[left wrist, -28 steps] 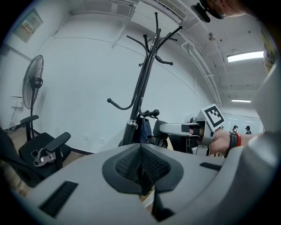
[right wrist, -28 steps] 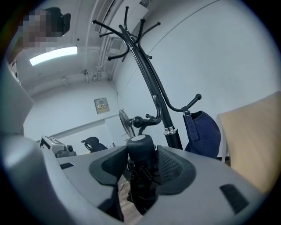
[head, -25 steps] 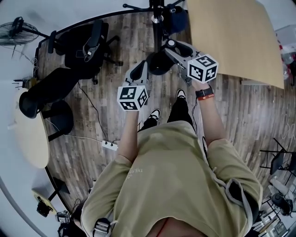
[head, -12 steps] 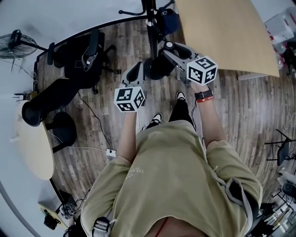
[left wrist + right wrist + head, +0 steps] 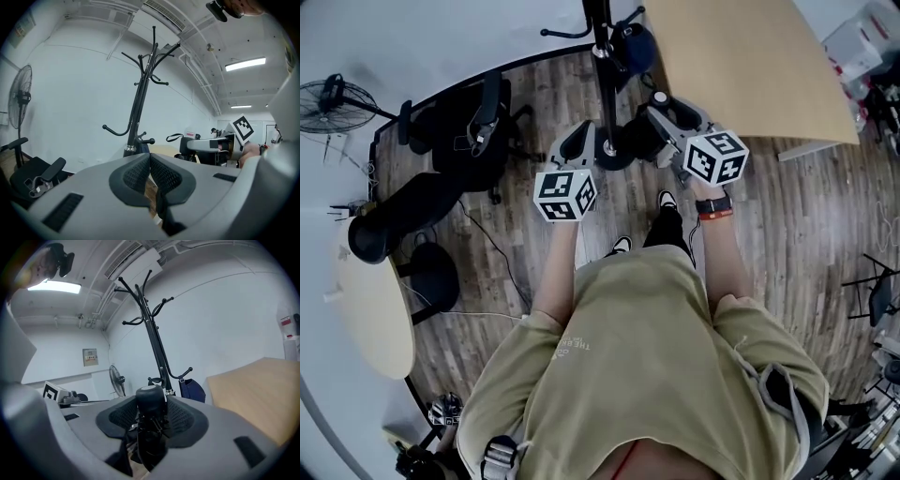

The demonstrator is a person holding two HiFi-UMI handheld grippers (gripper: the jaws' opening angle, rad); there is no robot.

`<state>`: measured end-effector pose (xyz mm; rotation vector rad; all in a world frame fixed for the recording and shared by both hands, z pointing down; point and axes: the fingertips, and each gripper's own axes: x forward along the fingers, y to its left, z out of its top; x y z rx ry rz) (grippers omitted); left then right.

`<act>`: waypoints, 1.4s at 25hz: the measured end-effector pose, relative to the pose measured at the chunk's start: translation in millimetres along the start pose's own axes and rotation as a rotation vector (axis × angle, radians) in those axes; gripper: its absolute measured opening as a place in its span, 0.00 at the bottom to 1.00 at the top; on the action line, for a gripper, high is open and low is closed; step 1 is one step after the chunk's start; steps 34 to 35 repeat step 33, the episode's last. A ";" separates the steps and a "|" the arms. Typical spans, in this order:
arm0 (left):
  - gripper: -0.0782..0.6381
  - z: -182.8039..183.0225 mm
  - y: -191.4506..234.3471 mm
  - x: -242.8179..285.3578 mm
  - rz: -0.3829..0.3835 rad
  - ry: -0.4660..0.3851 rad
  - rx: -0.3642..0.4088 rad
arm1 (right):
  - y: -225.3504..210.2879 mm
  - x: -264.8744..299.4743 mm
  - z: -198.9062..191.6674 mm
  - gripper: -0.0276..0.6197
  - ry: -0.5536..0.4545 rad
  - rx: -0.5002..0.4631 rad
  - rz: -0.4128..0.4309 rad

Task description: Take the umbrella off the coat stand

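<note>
My right gripper (image 5: 651, 122) is shut on a black folded umbrella (image 5: 625, 142), which hangs down below the jaws in the head view. In the right gripper view the umbrella's round black handle (image 5: 150, 401) sits between the pads, and my right gripper (image 5: 151, 414) points towards the black coat stand (image 5: 153, 336). The stand's pole (image 5: 601, 56) rises just beyond both grippers. My left gripper (image 5: 580, 136) is beside the pole on the left; its pads meet with nothing between them (image 5: 150, 171). From the left gripper view, the umbrella's strap loop (image 5: 174, 137) shows by the right gripper.
A navy bag (image 5: 635, 45) hangs on the coat stand (image 5: 140, 105). A large wooden table (image 5: 750, 66) stands to the right. Black office chairs (image 5: 469, 112) and a floor fan (image 5: 337, 98) are at the left, with a round pale table (image 5: 366, 309) nearer.
Both grippers have risen a little, and the umbrella has stayed in the right one. The right gripper has shifted sideways, and the stand's pole now appears between the two grippers.
</note>
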<state>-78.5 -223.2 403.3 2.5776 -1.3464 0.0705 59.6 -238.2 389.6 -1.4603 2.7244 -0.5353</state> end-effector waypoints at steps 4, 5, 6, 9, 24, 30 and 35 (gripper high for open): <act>0.14 11.0 -7.0 1.3 -0.004 -0.016 0.020 | -7.0 -19.1 -1.3 0.37 -0.024 0.017 -0.065; 0.14 14.0 -8.9 1.6 -0.005 -0.019 0.026 | -7.8 -23.3 -1.4 0.37 -0.029 0.017 -0.079; 0.14 16.8 -11.4 2.2 -0.007 -0.022 0.031 | -8.7 -27.4 -1.1 0.37 -0.035 0.016 -0.092; 0.14 21.6 -20.4 3.3 -0.020 -0.027 0.041 | -11.6 -38.5 -0.3 0.37 -0.052 0.016 -0.126; 0.14 22.1 -26.3 10.4 -0.037 -0.023 0.066 | -12.0 -38.8 0.5 0.37 -0.061 0.026 -0.136; 0.14 20.0 -20.1 19.9 -0.037 -0.019 0.059 | -14.8 -25.4 -0.8 0.37 -0.036 0.021 -0.120; 0.14 18.1 -13.3 26.3 -0.038 -0.015 0.056 | -15.6 -13.5 -3.1 0.37 -0.015 0.013 -0.108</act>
